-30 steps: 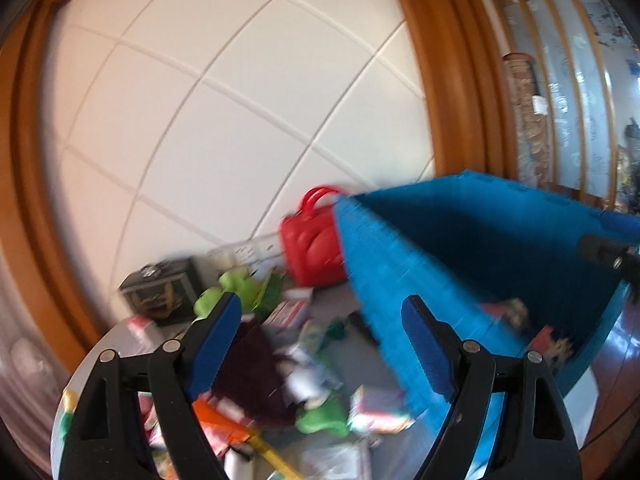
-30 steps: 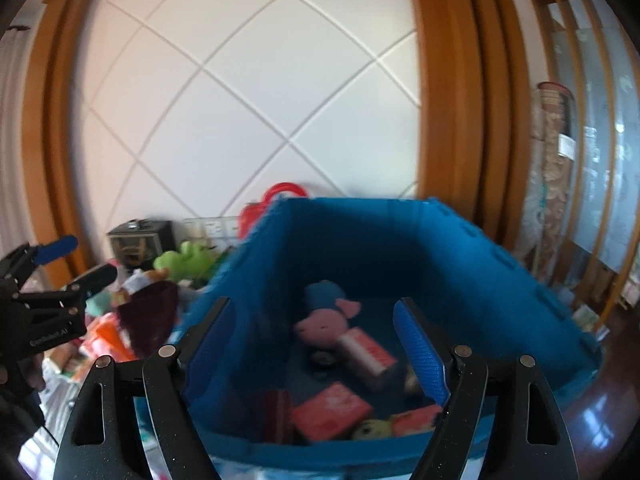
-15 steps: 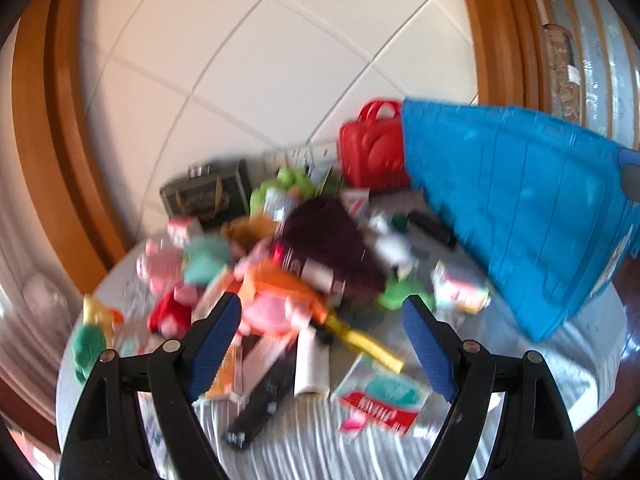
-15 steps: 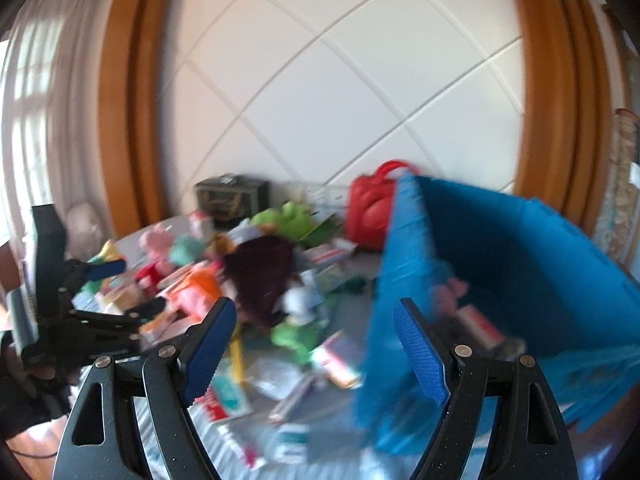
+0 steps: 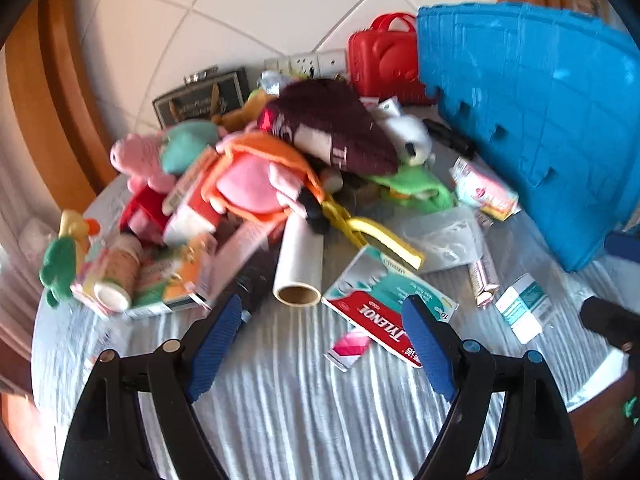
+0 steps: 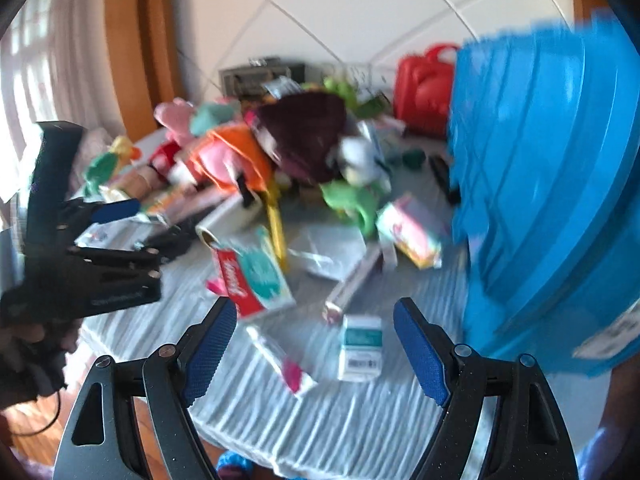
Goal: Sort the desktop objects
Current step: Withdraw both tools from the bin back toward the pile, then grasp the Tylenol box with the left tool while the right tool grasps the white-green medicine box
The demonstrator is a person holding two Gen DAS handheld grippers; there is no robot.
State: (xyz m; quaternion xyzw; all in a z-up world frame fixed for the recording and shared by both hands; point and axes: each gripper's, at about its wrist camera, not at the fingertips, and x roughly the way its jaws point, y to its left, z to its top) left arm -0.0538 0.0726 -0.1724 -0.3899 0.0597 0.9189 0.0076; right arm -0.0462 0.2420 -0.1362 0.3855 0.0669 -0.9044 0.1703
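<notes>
Many toys and boxes crowd the surface in a pile: a maroon bag, an orange plush, a roll and a red-and-green medicine box. Against the right side stands a blue bin, a red case behind it. Both claws hang wide open and empty, left claw just short of the roll and medicine box, right claw over a small white box.

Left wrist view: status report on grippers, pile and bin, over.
Left gripper open, empty, above the cloth. Right gripper open, empty. Tylenol box nearest the left fingers. Blue bin beside the pile; nothing blocking.
</notes>
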